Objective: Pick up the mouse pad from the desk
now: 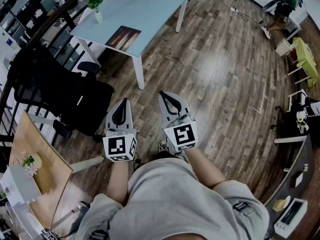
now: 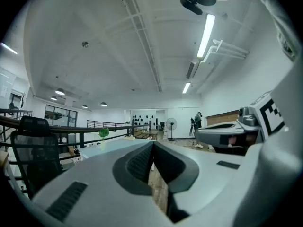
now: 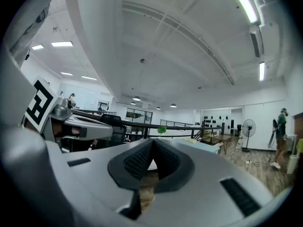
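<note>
The mouse pad [image 1: 123, 37], a dark rectangle with an orange-brown picture, lies flat near the front edge of the light blue desk [image 1: 150, 6] at the top of the head view. Both grippers are held close to the person's body over the wood floor, well short of the desk. The left gripper [image 1: 121, 104] and right gripper [image 1: 165, 95] point toward the desk, each with jaws closed together and holding nothing. In the left gripper view the gripper [image 2: 153, 144] shows its dark pads [image 2: 139, 162] meeting. The right gripper [image 3: 152, 143] looks the same. Neither gripper view shows the mouse pad.
A black office chair [image 1: 60, 91] stands left of the grippers. A small green plant in a vase [image 1: 96, 6] sits on the blue desk's left corner. A wooden desk [image 1: 37, 169] lies at the lower left. A black railing [image 2: 71, 129] runs behind; a person [image 3: 281, 131] stands far right.
</note>
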Available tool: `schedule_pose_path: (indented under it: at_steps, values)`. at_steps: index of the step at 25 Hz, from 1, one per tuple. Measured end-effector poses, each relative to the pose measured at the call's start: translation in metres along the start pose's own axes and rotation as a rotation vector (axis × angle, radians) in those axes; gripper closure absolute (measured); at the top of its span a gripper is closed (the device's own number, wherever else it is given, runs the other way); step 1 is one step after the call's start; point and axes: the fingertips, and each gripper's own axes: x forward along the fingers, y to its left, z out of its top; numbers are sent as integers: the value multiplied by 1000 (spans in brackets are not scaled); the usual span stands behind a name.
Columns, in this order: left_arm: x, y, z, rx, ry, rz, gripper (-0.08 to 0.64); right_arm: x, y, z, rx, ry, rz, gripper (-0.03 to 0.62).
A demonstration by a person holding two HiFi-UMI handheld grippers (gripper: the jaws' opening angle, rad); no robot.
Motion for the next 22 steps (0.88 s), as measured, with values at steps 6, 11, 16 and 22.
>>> schedule_pose_path:
  at_steps: [6,11,16,22]
  values:
    - [2,-9,-15,-24,37,-3,548,-5,-7,-19,64,2,7,589]
    - [6,-15,-31,-56,78,0,548,-5,-6,-33,95,6,55,588]
    - [14,-28,-44,-94,93,6,548,-7,-12,-42,44,30,151,588]
    - [28,-34,-58,-108,123,27,548,5,-27,-68,112,41,167,588]
